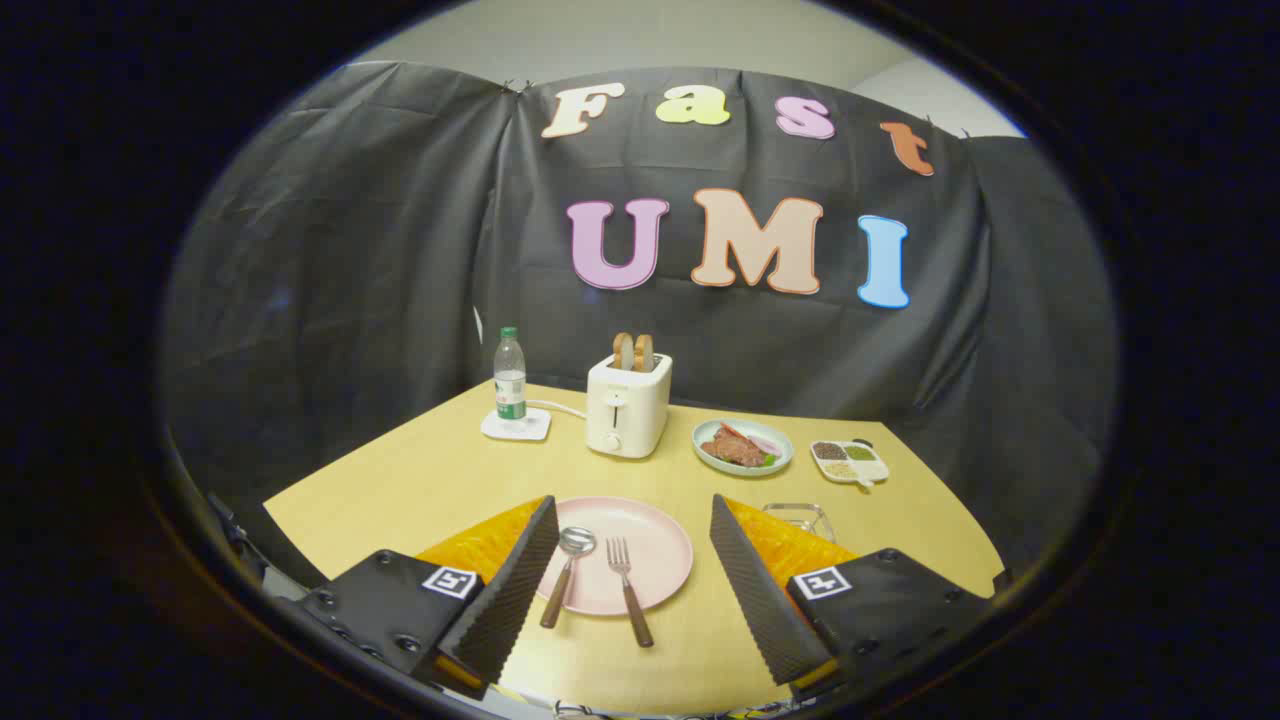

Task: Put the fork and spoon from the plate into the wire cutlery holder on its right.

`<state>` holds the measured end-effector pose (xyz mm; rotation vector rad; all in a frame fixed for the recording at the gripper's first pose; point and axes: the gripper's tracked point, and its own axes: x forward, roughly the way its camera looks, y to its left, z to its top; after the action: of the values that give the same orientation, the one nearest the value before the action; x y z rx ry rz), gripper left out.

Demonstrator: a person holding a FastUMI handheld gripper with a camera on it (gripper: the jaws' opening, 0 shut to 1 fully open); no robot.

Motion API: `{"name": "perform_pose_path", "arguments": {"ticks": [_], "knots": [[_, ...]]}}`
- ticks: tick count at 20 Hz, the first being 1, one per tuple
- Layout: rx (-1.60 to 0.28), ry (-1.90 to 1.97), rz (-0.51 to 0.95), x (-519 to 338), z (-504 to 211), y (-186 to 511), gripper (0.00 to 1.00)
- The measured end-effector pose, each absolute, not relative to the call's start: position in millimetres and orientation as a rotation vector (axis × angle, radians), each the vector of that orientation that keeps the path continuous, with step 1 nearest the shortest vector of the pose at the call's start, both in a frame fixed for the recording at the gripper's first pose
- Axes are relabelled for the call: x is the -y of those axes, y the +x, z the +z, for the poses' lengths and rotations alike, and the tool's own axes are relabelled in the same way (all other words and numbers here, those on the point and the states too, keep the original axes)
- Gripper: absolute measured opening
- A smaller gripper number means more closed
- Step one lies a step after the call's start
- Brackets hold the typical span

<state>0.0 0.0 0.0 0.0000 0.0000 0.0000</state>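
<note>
i take the pink plate (655, 540) as my landmark and read the table left to right from it. well off to the plate's far left, near the back of the yellow table (400, 480), a water bottle (510, 375) stands upright on a small white coaster (516, 427); beyond the plate, slightly left of its middle, sits a white toaster (627, 405) with two slices of bread (633, 351) poking out of its slots. on the plate itself the spoon (567, 572) lies on the left half and the fork (628, 587) just beside it toward the middle, both with heads on the plate and wooden handles running back toward me over the rim. beyond the plate to the right are a dish of food (742, 446) and then a small divided tray (850, 462) of condiments. just right of the plate, partly hidden behind my right finger, i can make out what i judge to be the wire cutlery holder (800, 517). my gripper (634, 575) hangs above the near side of the plate with its fingers spread wide apart and holding nothing, the plate and both utensils framed between them. so i judge the task is at its first step: neither piece is picked up yet. my next move calls for coming down and forward onto one handle, narrowing the fingers around it without nudging the other piece.
</note>
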Motion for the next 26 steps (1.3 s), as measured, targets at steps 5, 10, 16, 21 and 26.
{"name": "perform_pose_path", "arguments": {"ticks": [5, 10, 16, 21, 26], "knots": [[-0.006, 0.011, 0.006, 6, -3, -4, 0.98], [-0.014, 0.015, 0.012, 10, -7, -10, 0.98], [-0.008, 0.013, 0.014, 16, -9, -12, 0.98], [-0.033, 0.006, 0.004, 20, -22, -6, 0.98], [-0.07, 0.005, -0.012, 24, -47, 7, 0.97]]}}
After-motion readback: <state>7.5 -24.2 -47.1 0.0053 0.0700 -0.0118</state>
